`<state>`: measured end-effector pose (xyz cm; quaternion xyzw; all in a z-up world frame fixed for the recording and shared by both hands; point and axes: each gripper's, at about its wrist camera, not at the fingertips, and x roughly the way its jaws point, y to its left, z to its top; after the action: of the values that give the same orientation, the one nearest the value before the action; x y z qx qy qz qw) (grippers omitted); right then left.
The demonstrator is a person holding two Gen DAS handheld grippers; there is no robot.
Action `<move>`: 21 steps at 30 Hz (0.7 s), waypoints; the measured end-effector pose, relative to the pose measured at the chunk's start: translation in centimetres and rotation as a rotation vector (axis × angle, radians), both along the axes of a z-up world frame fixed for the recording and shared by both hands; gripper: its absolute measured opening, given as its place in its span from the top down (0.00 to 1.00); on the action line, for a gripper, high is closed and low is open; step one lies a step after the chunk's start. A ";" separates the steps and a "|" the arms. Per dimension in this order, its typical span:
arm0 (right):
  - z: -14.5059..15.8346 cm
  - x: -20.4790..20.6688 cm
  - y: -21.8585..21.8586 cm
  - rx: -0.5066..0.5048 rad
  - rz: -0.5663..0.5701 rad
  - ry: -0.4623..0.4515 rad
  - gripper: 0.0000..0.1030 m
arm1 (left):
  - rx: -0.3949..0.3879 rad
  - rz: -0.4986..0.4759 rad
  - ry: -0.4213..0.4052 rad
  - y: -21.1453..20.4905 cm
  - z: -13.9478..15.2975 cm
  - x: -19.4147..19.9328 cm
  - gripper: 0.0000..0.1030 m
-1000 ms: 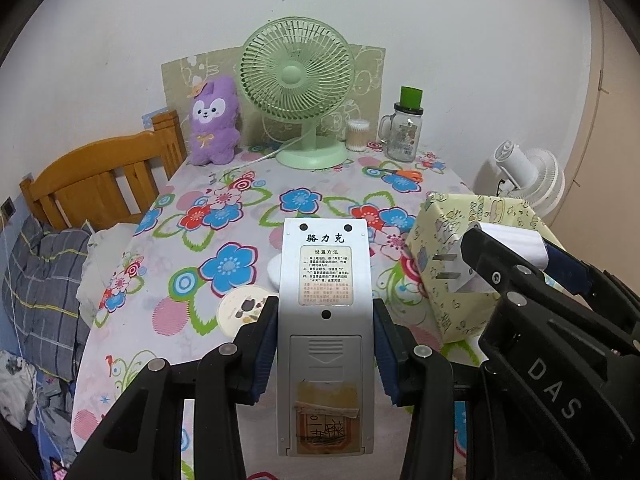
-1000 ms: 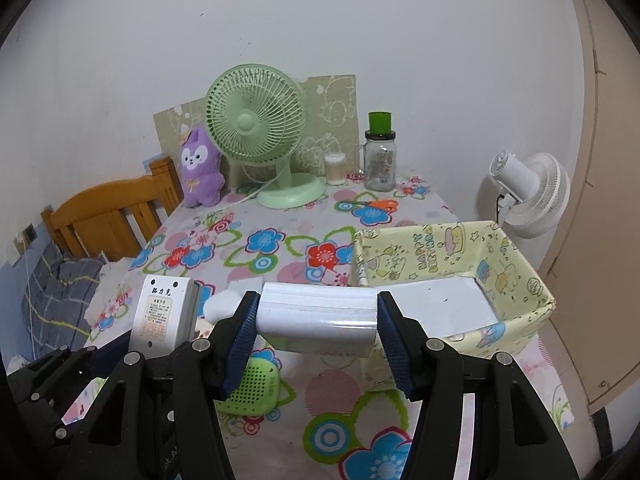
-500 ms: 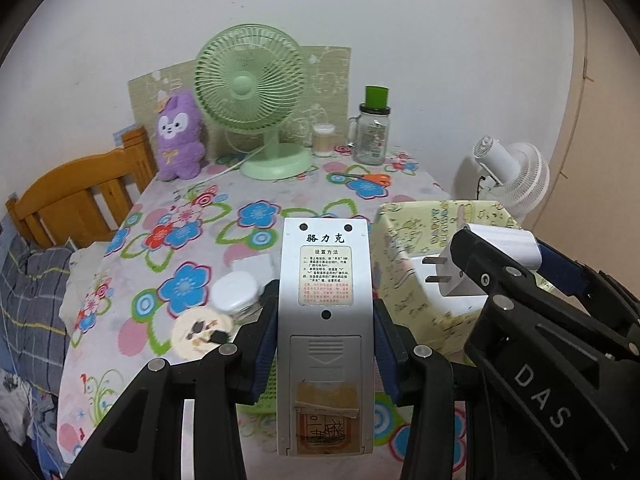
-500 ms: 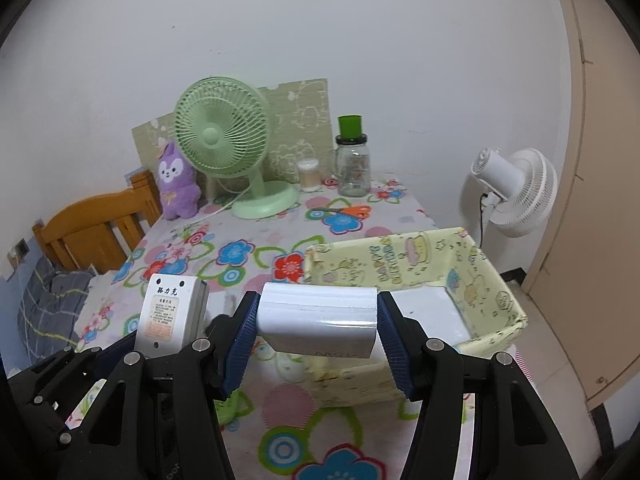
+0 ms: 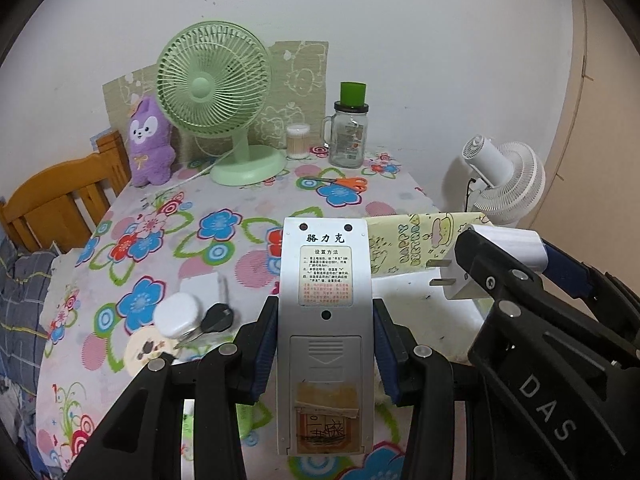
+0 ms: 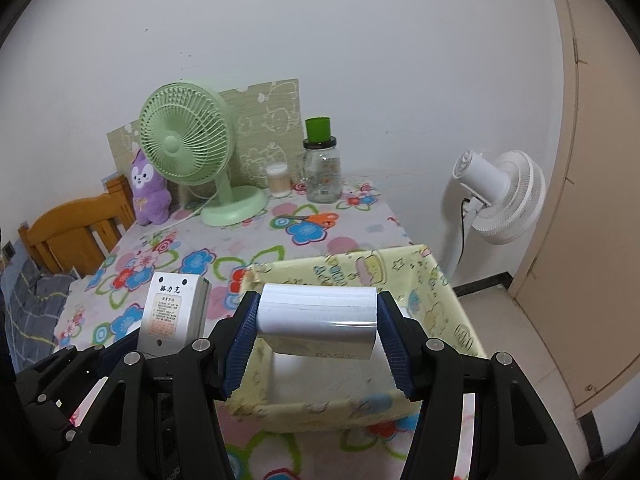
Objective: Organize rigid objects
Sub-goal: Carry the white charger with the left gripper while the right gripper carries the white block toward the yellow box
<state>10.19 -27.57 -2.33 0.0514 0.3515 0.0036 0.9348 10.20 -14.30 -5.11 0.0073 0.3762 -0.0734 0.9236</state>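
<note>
My left gripper is shut on a grey remote control, back side up, held above the flowered table just left of the yellow storage box. The remote also shows in the right wrist view. My right gripper is shut on a white plug adapter and holds it over the open yellow box. In the left wrist view the adapter shows its metal prongs, over the box.
On the table lie a white round case, a black key, a white card, orange scissors, a green fan, a purple plush and a glass jar. A white floor fan stands right; a wooden chair stands left.
Both grippers have drawn back and risen with their objects. The right gripper's adapter has moved over the yellow box, and the box sits closer and lower in view.
</note>
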 end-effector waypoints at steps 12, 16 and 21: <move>-1.2 2.9 -3.0 0.008 -0.005 0.017 0.41 | -0.003 0.009 0.031 -3.1 -1.0 3.2 0.56; -2.0 4.2 -3.7 0.004 -0.010 0.032 0.41 | -0.005 0.020 0.056 -3.7 -1.7 4.6 0.56; -3.0 5.7 -4.4 0.016 -0.012 0.053 0.41 | -0.001 0.038 0.064 -4.2 -2.2 5.6 0.56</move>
<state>15.90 -32.01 -5.35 0.0610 0.3760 -0.0006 0.9246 15.76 -18.54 -7.29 -0.0029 0.4055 -0.0562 0.9123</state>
